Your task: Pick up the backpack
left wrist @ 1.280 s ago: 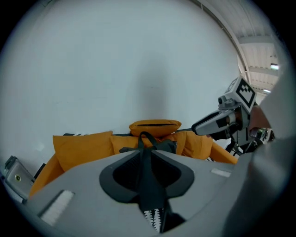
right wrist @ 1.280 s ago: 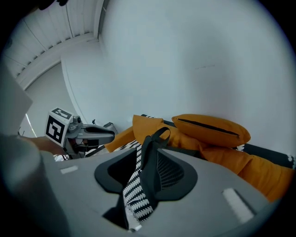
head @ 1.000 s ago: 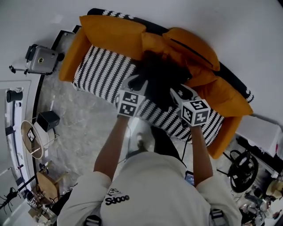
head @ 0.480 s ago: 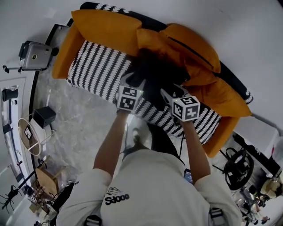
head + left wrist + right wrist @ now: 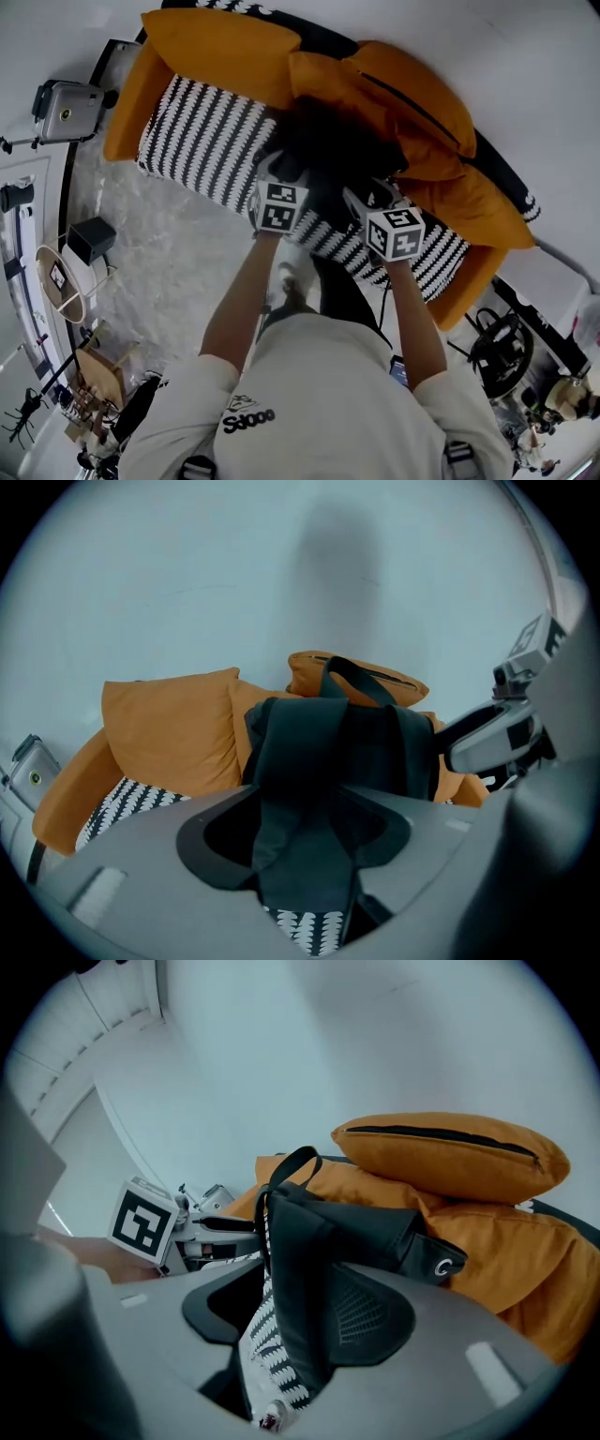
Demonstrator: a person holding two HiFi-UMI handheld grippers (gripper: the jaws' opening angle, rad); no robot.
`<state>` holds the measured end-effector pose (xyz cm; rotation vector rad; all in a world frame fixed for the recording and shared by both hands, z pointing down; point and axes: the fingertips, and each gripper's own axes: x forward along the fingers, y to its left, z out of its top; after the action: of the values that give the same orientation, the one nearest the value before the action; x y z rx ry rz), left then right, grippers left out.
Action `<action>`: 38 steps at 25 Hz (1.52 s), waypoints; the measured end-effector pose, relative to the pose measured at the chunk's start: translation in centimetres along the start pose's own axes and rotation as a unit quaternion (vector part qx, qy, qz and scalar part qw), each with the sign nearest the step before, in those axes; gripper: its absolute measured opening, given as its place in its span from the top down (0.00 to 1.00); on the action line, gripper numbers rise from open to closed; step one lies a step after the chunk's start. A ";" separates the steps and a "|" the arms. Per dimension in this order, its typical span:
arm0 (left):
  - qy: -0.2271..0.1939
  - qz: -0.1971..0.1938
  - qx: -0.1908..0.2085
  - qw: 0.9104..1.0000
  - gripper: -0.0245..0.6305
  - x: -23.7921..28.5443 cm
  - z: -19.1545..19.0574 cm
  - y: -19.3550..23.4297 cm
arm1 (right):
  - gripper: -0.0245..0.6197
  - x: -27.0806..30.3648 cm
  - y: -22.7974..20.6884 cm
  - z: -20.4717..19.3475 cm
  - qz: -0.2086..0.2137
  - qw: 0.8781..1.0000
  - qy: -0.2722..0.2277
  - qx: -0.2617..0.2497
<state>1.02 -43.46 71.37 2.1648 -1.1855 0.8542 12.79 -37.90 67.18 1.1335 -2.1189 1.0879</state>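
sofa (image 5: 202, 141): striped seat, orange cushions (image 5: 412, 94) at 12–2 o'clock | backpack (image 5: 328, 150): black, mid-seat against cushions, 12 o'clock of both hand-held grippers | left hand-held gripper (image 5: 305, 855): jaws wide apart, just been opening, strap (image 5: 300, 789) between them, unpinched | right hand-held gripper (image 5: 300, 1335): jaws spread, just been opening, backpack's side between them, unclamped

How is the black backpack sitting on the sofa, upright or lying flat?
Upright: the backpack leans against the orange cushions, handle loop on top, straps hanging down.
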 end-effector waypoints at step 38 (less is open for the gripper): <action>-0.046 0.123 -0.022 0.991 0.62 4.5 1.3 5.3 | 0.77 6.5 2.7 2.9 0.119 0.991 -0.055 0.031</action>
<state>-1.36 -49.33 74.61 2.0717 -1.5267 0.8263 6.90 -42.28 69.12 1.0071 -2.3691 1.2293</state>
